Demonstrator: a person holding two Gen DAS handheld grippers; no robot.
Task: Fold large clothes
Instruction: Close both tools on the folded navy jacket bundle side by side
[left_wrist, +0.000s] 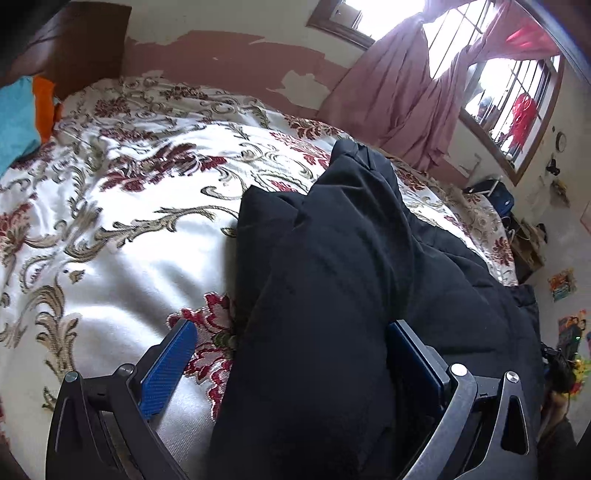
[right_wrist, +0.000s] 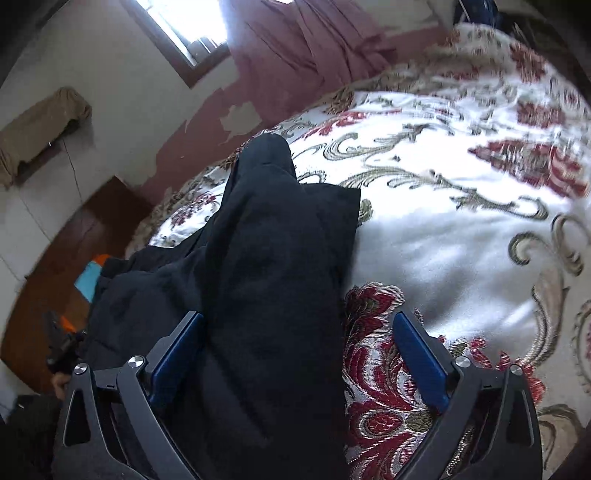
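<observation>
A large black garment (left_wrist: 351, 258) lies bunched in a long ridge on a bed with a white, red-flowered bedspread (left_wrist: 129, 221). My left gripper (left_wrist: 291, 326) is open and straddles the garment's near end. Its right blue pad (left_wrist: 410, 354) is against the cloth, while its left pad (left_wrist: 170, 365) hangs free over the bedspread. In the right wrist view the same black garment (right_wrist: 273, 258) runs away between my right gripper's (right_wrist: 299, 317) wide open fingers. The cloth lies beside the left pad (right_wrist: 177, 354), and the right pad (right_wrist: 421, 362) is over the bedspread (right_wrist: 461, 240).
A pink curtain (left_wrist: 399, 103) and barred window (left_wrist: 517, 103) stand behind the bed. Turquoise and orange cloth (left_wrist: 22, 118) lies at the far left by a brown wooden headboard (left_wrist: 85, 44). Cluttered shelves (left_wrist: 524, 236) sit past the bed's right edge. The peeling wall (right_wrist: 207, 122) backs the bed.
</observation>
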